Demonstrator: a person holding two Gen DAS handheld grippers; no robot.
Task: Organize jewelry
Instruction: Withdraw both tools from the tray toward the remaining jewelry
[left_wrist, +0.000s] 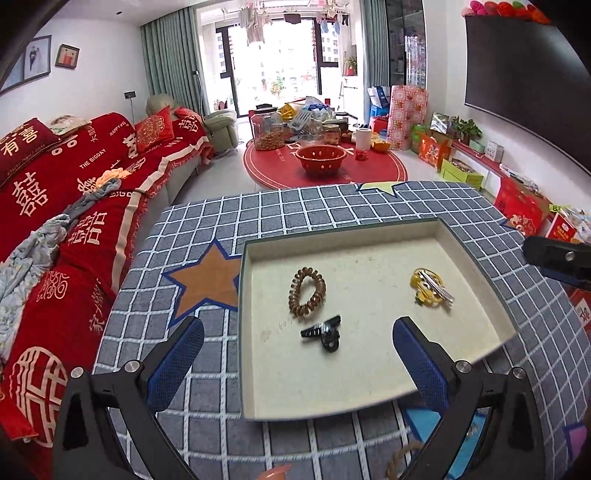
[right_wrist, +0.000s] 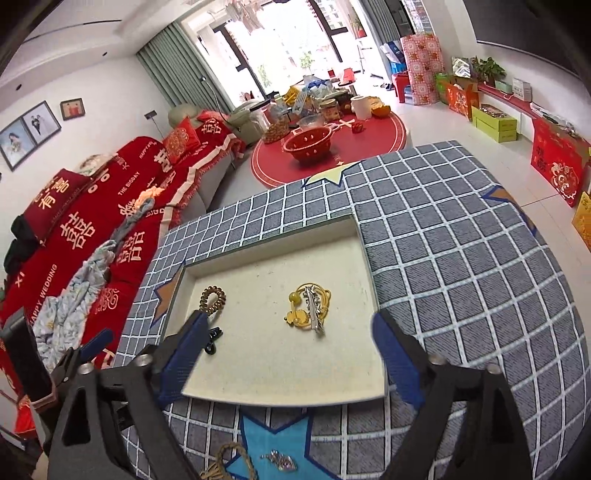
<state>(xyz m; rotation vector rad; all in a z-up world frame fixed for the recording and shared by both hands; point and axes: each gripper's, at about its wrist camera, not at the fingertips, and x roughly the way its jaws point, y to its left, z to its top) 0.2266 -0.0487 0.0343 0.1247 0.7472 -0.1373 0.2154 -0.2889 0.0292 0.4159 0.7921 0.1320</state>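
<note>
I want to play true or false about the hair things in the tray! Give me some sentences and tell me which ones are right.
1. The brown spiral hair tie lies inside the tray. True.
2. The black claw clip is held in the left gripper. False: it lies loose in the tray, and the gripper is open.
3. A silver hair clip rests on top of the yellow hair tie. True.
4. The tray sits on a plain red cloth. False: it sits on a grey checked cloth with stars.
5. The right gripper is open and holds nothing. True.
</note>
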